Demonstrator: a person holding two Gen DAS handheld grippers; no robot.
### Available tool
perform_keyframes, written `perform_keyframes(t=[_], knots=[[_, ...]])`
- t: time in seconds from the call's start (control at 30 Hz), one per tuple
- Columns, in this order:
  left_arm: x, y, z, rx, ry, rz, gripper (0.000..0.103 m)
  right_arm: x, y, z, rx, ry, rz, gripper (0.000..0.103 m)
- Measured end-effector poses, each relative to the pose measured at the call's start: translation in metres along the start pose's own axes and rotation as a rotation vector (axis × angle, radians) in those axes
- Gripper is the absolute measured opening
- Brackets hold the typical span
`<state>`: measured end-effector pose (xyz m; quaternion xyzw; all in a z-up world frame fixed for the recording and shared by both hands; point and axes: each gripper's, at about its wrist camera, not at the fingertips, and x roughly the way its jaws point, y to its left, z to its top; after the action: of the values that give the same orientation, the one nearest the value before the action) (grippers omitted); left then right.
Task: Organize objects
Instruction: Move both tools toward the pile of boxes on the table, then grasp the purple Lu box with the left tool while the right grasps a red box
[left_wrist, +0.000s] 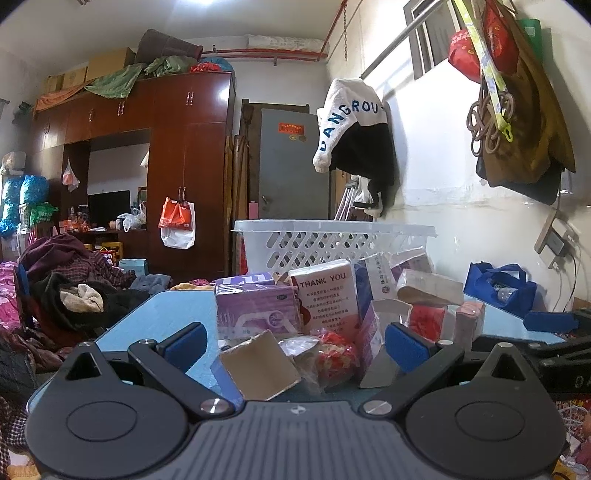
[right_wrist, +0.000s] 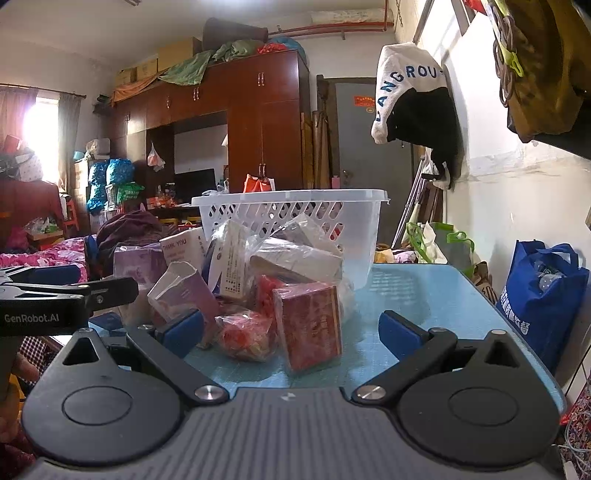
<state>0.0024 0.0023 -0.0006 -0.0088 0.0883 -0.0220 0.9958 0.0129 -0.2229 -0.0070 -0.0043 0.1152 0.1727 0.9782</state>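
**Right wrist view: open grippers before a heap of small packages**

Right wrist view shows the white lattice basket (right_wrist: 291, 218) at the far side of the blue table (right_wrist: 424, 295), with the heap of cartons and wrapped parcels piled against its near wall. Largest to smallest: the basket is probably light and stiff, best taken by its rim. The purple carton (left_wrist: 255, 308) and the "THANK YOU" box (left_wrist: 325, 295) stand upright; judged light, rigid and crushable, they suit a hold across their narrow faces. The red film-wrapped box (right_wrist: 310, 325) leans at the heap's near edge; its film looks slippery, so flat sides offer the surer hold. The small red cellophane packet (right_wrist: 247, 334) lies beside it, soft and yielding; a gentle pinch at mid-body seems advisable.

The left gripper (left_wrist: 295, 341) has its jaws spread wide, empty, flanking a tilted brown card box (left_wrist: 258, 365) without visible contact. The right gripper (right_wrist: 291, 332) is likewise spread wide and holds nothing; the red box and packet sit between its fingers, apparently untouched.
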Motion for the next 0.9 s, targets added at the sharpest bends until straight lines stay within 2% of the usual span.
perform_keyframes(t=[0.2,0.37,0.53,0.6,0.73,0.9], knots=[[0.002,0.011,0.004,-0.017,-0.004,-0.035,0.103,0.001,-0.001,-0.001,0.001,-0.004,0.028,0.102],[0.003,0.025,0.006,-0.041,0.002,-0.035,0.103,0.001,-0.005,0.0,0.006,-0.014,0.033,0.102],[0.009,0.038,0.004,-0.076,0.04,-0.06,0.095,0.003,-0.012,0.0,0.005,-0.008,0.057,0.079],[0.011,0.041,0.004,-0.082,0.047,-0.071,0.095,0.004,-0.011,-0.001,-0.004,0.0,0.056,0.075],[0.017,0.043,0.011,-0.075,0.041,-0.059,0.095,0.007,-0.009,0.0,-0.009,0.004,0.059,0.075],[0.036,0.04,0.024,-0.017,0.069,-0.037,0.095,0.014,-0.009,0.003,-0.03,0.006,0.043,0.075]])
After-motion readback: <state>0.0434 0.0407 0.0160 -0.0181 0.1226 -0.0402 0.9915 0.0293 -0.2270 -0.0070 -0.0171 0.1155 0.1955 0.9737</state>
